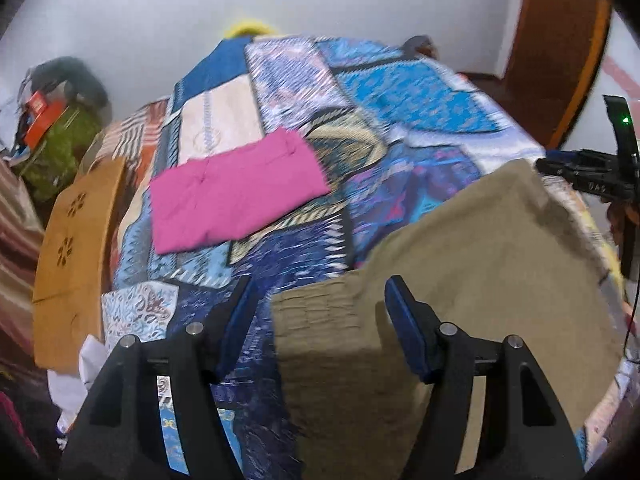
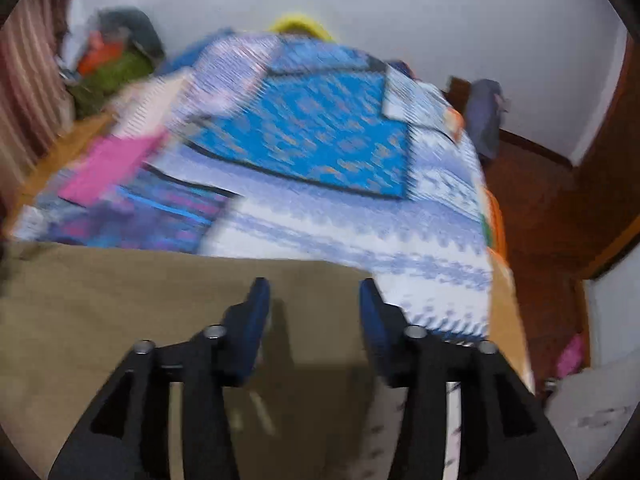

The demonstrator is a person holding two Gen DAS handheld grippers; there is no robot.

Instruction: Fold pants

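Observation:
Khaki pants [image 1: 480,264] lie spread on the near part of the patchwork bedspread [image 1: 412,92]. Their gathered waistband [image 1: 320,320] sits under my left gripper [image 1: 319,284], which hovers open with nothing pinched between its blue pads. In the right wrist view the khaki pants [image 2: 140,304] fill the lower left, with their far edge running straight across. My right gripper [image 2: 313,284] is open above their right corner, its pads apart and off the cloth. The right tool's black body [image 1: 592,176] shows at the pants' far right corner in the left wrist view.
Folded pink pants [image 1: 236,192] [image 2: 108,168] lie further back on the left of the bedspread [image 2: 312,128]. A wooden bed end [image 1: 72,248] and a pile of clutter [image 1: 56,132] stand to the left. A brown door [image 1: 560,40] and wooden floor [image 2: 536,208] lie to the right.

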